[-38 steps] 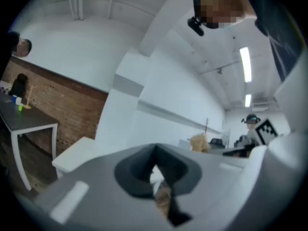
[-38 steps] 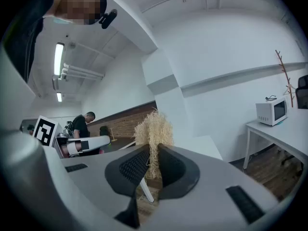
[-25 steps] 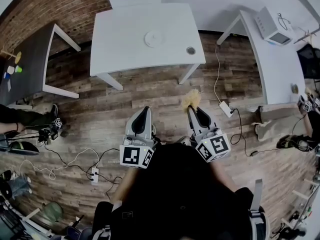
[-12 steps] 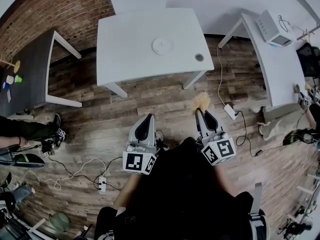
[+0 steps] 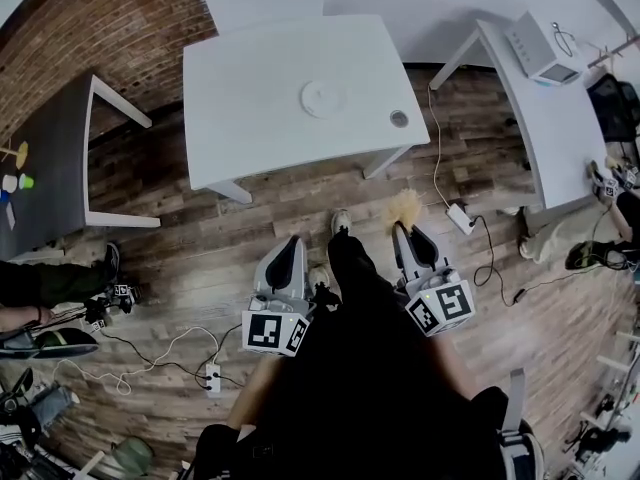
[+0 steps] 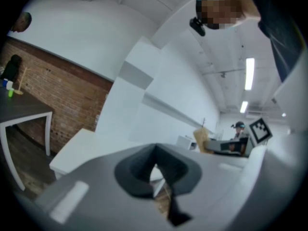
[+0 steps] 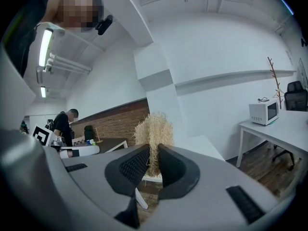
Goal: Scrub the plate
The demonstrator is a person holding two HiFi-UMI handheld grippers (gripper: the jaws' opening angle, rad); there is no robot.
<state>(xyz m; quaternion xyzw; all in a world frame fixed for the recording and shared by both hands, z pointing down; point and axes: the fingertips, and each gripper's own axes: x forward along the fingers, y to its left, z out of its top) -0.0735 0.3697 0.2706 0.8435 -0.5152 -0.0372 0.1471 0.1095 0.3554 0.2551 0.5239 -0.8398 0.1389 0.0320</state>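
A white plate [image 5: 323,98] lies on the white table [image 5: 250,108] ahead, far from both grippers. My right gripper [image 5: 402,226] is shut on a straw-coloured fibre scrubber [image 5: 405,206], which sticks up between its black pads [image 7: 169,166] in the right gripper view as a pale tuft [image 7: 154,134]. My left gripper [image 5: 289,244] is held over the wooden floor, its jaws closed together with nothing between them [image 6: 155,169]. Both grippers hang short of the table's near edge, above the floor.
A small round dark-rimmed object [image 5: 399,118] sits near the table's right front corner. A dark table [image 5: 50,158] stands at left, another white table with a microwave [image 5: 535,48] at right. Cables and a power strip [image 5: 458,218] lie on the floor. The person's foot [image 5: 341,223] steps forward.
The table and plate have drawn closer and lower in the head view as the person walks forward. A leg and foot now show between the grippers. Both grippers stay shut.
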